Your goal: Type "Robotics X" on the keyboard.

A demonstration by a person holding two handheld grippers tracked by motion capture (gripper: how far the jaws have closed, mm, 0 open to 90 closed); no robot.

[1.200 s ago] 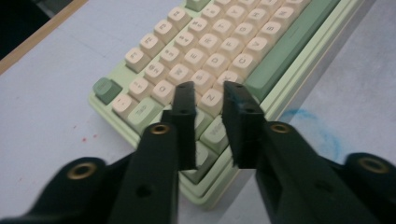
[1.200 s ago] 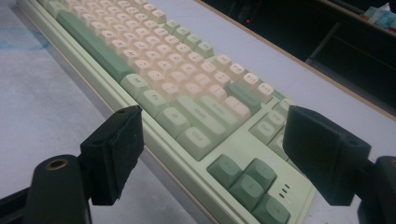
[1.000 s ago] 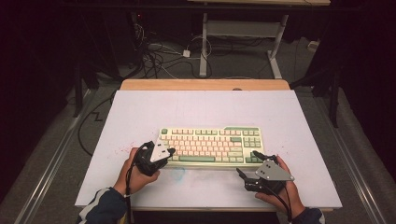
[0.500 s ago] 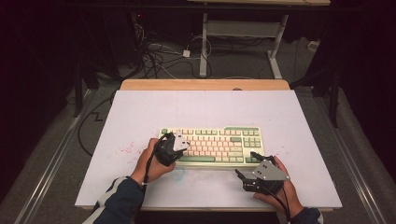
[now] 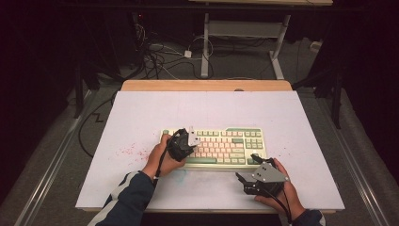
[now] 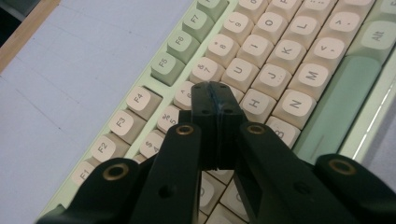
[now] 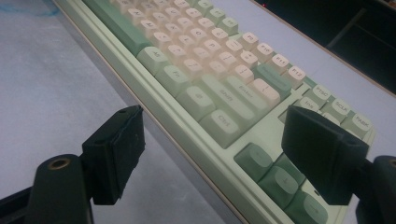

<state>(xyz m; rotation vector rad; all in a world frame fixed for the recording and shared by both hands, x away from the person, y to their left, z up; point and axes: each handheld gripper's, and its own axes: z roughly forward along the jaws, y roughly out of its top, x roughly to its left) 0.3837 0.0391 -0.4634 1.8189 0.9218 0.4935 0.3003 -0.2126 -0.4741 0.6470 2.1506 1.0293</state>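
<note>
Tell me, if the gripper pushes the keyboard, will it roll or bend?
Probably neither. The keyboard lies flat and long on the table, so it would likely slide, not roll or tip. Its thick body looks stiff, so bending seems unlikely. The keys may dip under the shut left gripper.

Pale green keyboard with cream and green keycaps [image 5: 221,147], flat on the white table [image 5: 141,117].

It lies lengthwise across the near middle of the table, its long edge parallel to the front edge, keys facing up. The case is light green plastic; the letter and number keys are cream, while the space bar, modifiers, some function keys and the arrow cluster are sage green. The legends read upright from the person's side. All the keycaps that can be seen sit in place, in even rows.
</note>
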